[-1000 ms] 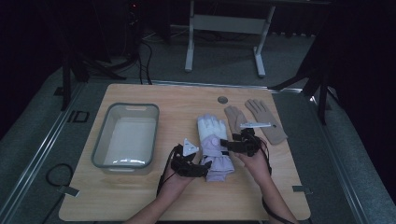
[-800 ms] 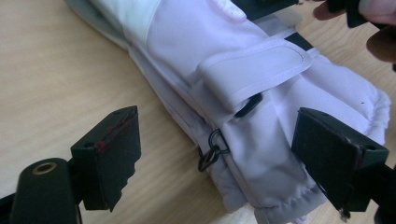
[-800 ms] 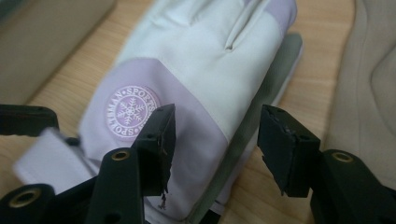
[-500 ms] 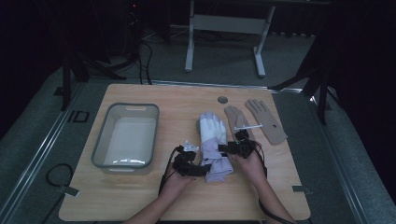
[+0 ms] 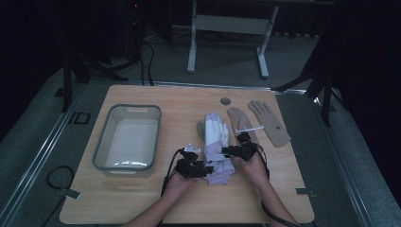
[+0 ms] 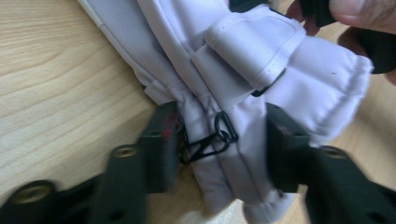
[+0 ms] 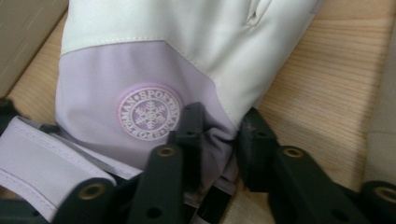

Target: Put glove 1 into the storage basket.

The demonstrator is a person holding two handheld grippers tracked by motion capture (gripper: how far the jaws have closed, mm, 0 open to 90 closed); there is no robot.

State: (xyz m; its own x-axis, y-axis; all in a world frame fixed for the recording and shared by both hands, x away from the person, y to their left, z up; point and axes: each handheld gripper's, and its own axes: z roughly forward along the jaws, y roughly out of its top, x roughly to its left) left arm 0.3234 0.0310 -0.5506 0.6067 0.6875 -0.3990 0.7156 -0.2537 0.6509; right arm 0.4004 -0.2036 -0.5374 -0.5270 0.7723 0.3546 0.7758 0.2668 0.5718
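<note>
Here, line by line:

Glove: a white and lilac padded ski glove (image 5: 216, 142) lies at the centre of the high view, fingers toward the top of the frame, cuff toward the bottom; it seems to be a clipped pair, though I cannot tell for sure.

Cuff detail: in the left gripper view, a small black wire clip (image 6: 212, 137) sits on the bunched lilac cuff at mid-frame; in the right gripper view, a round snowflake badge (image 7: 148, 114) shows left of centre.

Left gripper (image 6: 219, 149): jaws have just been closing and now pinch the cuff edge from both sides, holding glove fabric.

Right gripper (image 7: 217, 140): jaws have just been closing to a narrow gap and nip a fold of the lilac cuff at its other edge.

Surroundings: a pale wooden tabletop (image 5: 189, 208) carries a grey-rimmed clear plastic tub (image 5: 101, 151), empty, at left of centre, and two flat tan gloves (image 5: 257, 123) at upper right of the board.

Progress: both grips look taken on the ski glove, which rests flat on the board. Lifting it remains; carrying it to the tub is likely, as a guess. The tan gloves lie untouched.
</note>
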